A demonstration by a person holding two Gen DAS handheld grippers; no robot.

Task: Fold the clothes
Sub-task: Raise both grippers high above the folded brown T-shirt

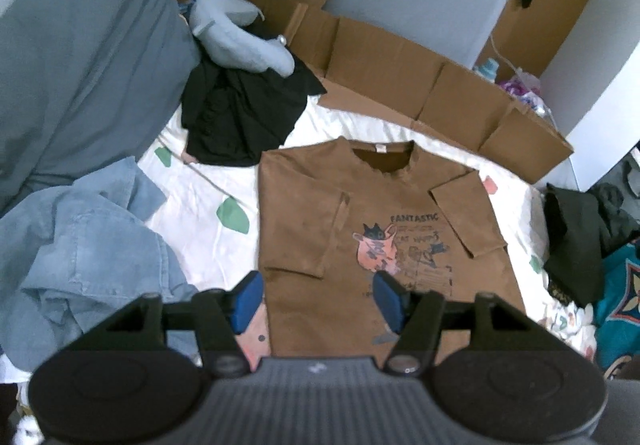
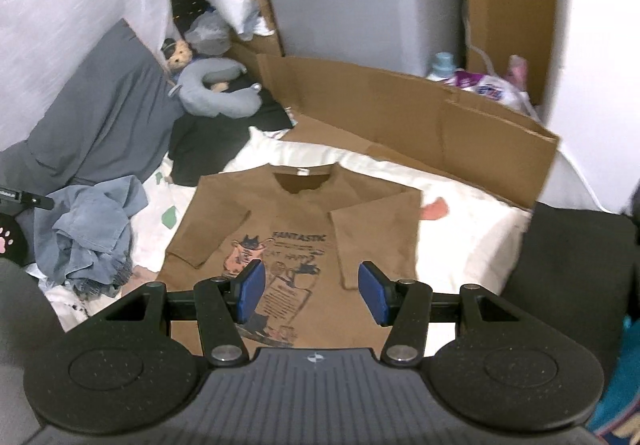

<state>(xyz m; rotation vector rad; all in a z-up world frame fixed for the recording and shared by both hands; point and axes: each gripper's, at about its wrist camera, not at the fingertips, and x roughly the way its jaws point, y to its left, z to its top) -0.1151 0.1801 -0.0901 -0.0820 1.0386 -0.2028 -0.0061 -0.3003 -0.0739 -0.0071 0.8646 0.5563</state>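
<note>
Two grippers, one garment in work.

Item 1: brown T-shirt (image 1: 384, 213), print side up, flat on the white bedsheet (image 1: 208, 189). Collar at far end, hem nearest the cameras, so long axis runs straight away from both grippers. Both sleeves lie folded in over the chest; body at full length, w/ no crosswise fold.

Item 2: left gripper (image 1: 318, 299), jaws wide apart, nothing between the blue pads. Hangs over the hem end, toward the shirt's left edge; left pad sits about over that edge.

Item 3: right gripper (image 2: 311, 291), jaws likewise spread, holding nothing. Hangs over the hem end, toward the shirt's right side, near the tip of the right sleeve.

Key relation: shirt lies ahead of and below both jaws, hem closest, collar farthest. Neither gripper clearly nearer; each is on its own side of the hem. Judgement: w/ sleeves in and length unfolded, a hem-to-collar fold along that axis seems the likely remaining work, each jaw taking its own hem corner. Contact w/ cloth can't be told from either view.

Other stock, not in work: blue denim garment (image 1: 92, 245), crumpled, left of shirt; black garment (image 1: 240, 117), beyond the collar to the left; cardboard sheet (image 1: 440, 93) along the far bed edge; grey neck pillow (image 1: 236, 33).
</note>
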